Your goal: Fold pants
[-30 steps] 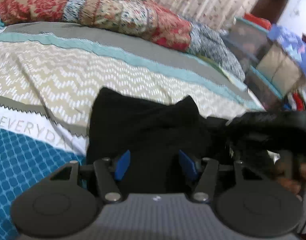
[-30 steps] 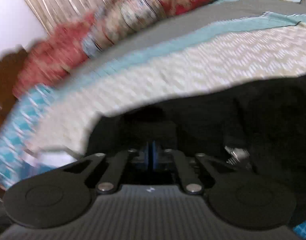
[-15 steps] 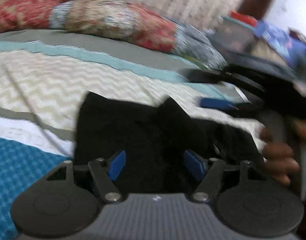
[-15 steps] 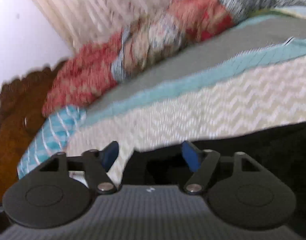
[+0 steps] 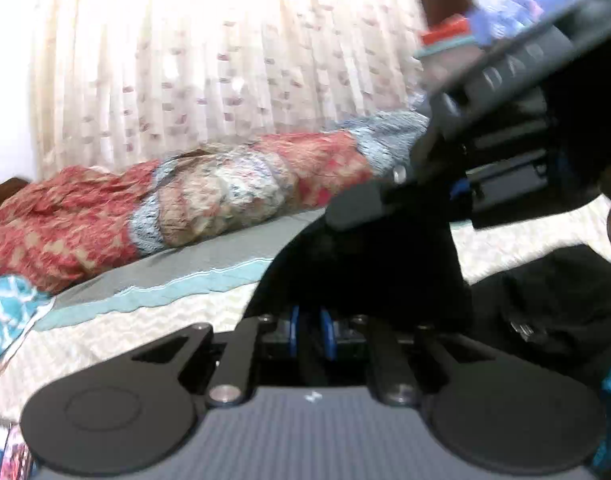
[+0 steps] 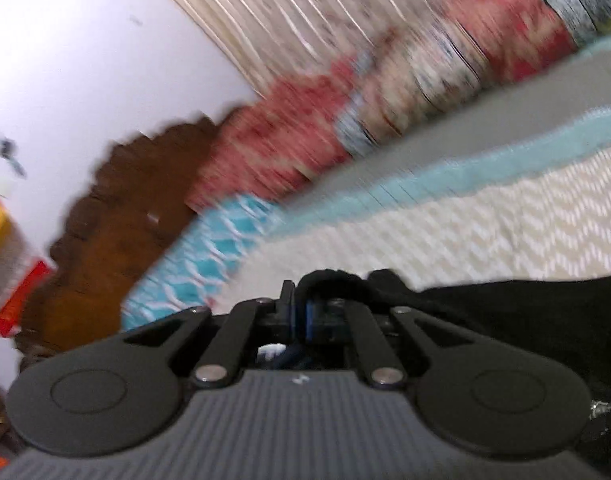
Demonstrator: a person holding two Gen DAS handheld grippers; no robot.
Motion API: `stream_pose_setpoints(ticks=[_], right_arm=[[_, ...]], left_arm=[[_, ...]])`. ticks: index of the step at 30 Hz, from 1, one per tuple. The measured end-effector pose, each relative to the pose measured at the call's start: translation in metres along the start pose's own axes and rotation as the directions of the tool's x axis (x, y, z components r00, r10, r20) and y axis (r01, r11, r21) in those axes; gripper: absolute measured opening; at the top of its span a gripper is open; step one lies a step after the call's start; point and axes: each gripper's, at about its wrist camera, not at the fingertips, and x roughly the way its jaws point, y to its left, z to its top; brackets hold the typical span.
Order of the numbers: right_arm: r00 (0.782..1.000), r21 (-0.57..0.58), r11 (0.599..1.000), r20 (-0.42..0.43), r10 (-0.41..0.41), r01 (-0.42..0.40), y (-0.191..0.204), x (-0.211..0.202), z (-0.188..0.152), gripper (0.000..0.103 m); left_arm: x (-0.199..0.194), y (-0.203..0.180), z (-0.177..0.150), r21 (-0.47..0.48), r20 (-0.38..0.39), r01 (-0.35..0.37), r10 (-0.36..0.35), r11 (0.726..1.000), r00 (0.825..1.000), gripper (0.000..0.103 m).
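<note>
We've got the left gripper (image 5: 310, 334) clamped on a fold of the black pants (image 5: 369, 276), lifting that edge above the bed (image 5: 145, 320). The right gripper (image 6: 299, 316) is pinched on the pants (image 6: 505, 304) too, the rest of the cloth lying on the bed (image 6: 465, 232), near the red quilt (image 5: 105, 216).

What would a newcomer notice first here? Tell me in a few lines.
First, the black pants, bunched in the foreground and pinched by the left gripper, with the right gripper shut on another part of the fabric. Behind them lies the bed cover with its teal stripe, and a red patterned quilt is heaped along the bed's far edge, under the pale curtain.
</note>
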Motion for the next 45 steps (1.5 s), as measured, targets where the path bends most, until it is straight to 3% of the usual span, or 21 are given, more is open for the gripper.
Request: stream_pose_setpoints(ticks=[1,3,4,5,7,9,12,15,18,20,21,23,25,27,30,33,35,37,38,40,45], right_arm=[[1.0,0.005,1.0,-0.001,-0.009,0.009,-0.004,-0.001,-0.005,0.008],[0.984,0.039,0.988,-0.108,-0.144,0.149,-0.027,0.008,-0.025,0.008],[0.951,0.052,0.965,-0.191,-0.242,0.256,-0.042,0.018,-0.038,0.009],[0.905,0.061,0.931,-0.267,-0.332,0.36,-0.059,0.025,-0.051,0.009],[0.93,0.172,0.931,-0.239,-0.279,0.324,-0.074,0.015,-0.061,0.013],[0.935,0.221,0.924,-0.241,-0.259,0.313,-0.074,0.008,-0.055,0.024],[0.94,0.186,0.927,-0.166,-0.298,0.327,-0.063,-0.01,-0.04,0.058],[0.944,0.208,0.921,-0.069,-0.322,0.329,-0.06,-0.027,-0.027,0.068],[0.92,0.23,0.892,-0.07,-0.385,0.39,-0.072,-0.012,-0.023,0.084],[0.911,0.207,0.888,-0.139,-0.389,0.411,-0.082,0.013,-0.025,0.084],[0.904,0.201,0.885,-0.182,-0.387,0.42,-0.087,0.024,-0.028,0.083],[0.879,0.155,0.879,-0.25,-0.407,0.451,-0.091,0.049,-0.033,0.06],[0.864,0.073,0.883,-0.26,-0.432,0.463,-0.079,0.056,-0.031,0.038],[0.908,0.043,0.926,-0.215,-0.359,0.376,-0.06,0.054,-0.017,0.02],[0.96,-0.039,0.966,-0.113,-0.258,0.255,-0.034,0.04,0.0,0.02],[0.975,-0.097,0.972,-0.05,-0.218,0.212,-0.028,0.035,0.004,0.02],[0.939,-0.102,0.939,-0.079,-0.336,0.328,-0.044,0.047,-0.005,0.022],[0.843,-0.059,0.862,-0.186,-0.504,0.503,-0.078,0.063,-0.02,0.038],[0.843,-0.006,0.857,-0.18,-0.508,0.515,-0.089,0.061,-0.024,0.039],[0.872,0.102,0.871,-0.158,-0.463,0.481,-0.094,0.05,-0.024,0.049],[0.861,0.03,0.862,-0.079,-0.503,0.507,-0.065,0.023,-0.01,0.056]], left_arm=[[0.006,-0.005,-0.007,0.02,-0.06,0.044,-0.043,0.999,0.997,0.012],[0.023,-0.017,-0.034,0.046,-0.242,0.129,-0.115,0.991,0.964,0.013],[0.024,-0.024,-0.046,0.07,-0.278,0.144,-0.12,0.987,0.953,0.013],[0.015,-0.033,-0.053,0.132,-0.245,0.126,-0.091,0.983,0.965,0.012],[-0.002,-0.043,-0.054,0.233,-0.199,0.134,-0.088,0.963,0.976,0.018],[-0.016,-0.043,-0.051,0.258,-0.183,0.184,-0.139,0.948,0.973,0.041],[-0.032,-0.035,-0.05,0.256,-0.163,0.209,-0.171,0.944,0.972,0.042],[-0.037,-0.03,-0.046,0.191,-0.139,0.23,-0.206,0.954,0.969,0.046],[-0.026,-0.033,-0.042,0.171,-0.139,0.223,-0.201,0.96,0.97,0.046],[-0.015,-0.036,-0.044,0.18,-0.145,0.211,-0.187,0.961,0.972,0.041],[-0.01,-0.037,-0.046,0.174,-0.16,0.203,-0.176,0.963,0.971,0.032],[-0.001,-0.035,-0.048,0.166,-0.193,0.184,-0.151,0.969,0.97,0.019],[0.0,-0.029,-0.045,0.162,-0.181,0.16,-0.13,0.974,0.975,0.017],[0.0,-0.02,-0.039,0.138,-0.16,0.138,-0.116,0.981,0.98,0.016],[0.005,-0.017,-0.034,0.146,-0.132,0.081,-0.062,0.986,0.989,0.016],[0.019,-0.02,-0.037,0.146,-0.177,0.08,-0.054,0.986,0.983,0.016],[0.027,-0.024,-0.043,0.134,-0.22,0.117,-0.086,0.984,0.972,0.016],[0.027,-0.03,-0.05,0.163,-0.219,0.129,-0.092,0.978,0.971,0.015],[0.024,-0.035,-0.051,0.204,-0.204,0.117,-0.074,0.972,0.976,0.015],[0.017,-0.035,-0.049,0.22,-0.193,0.127,-0.085,0.967,0.978,0.017],[-0.009,-0.003,-0.038,0.078,-0.181,0.204,-0.187,0.976,0.965,0.029]])
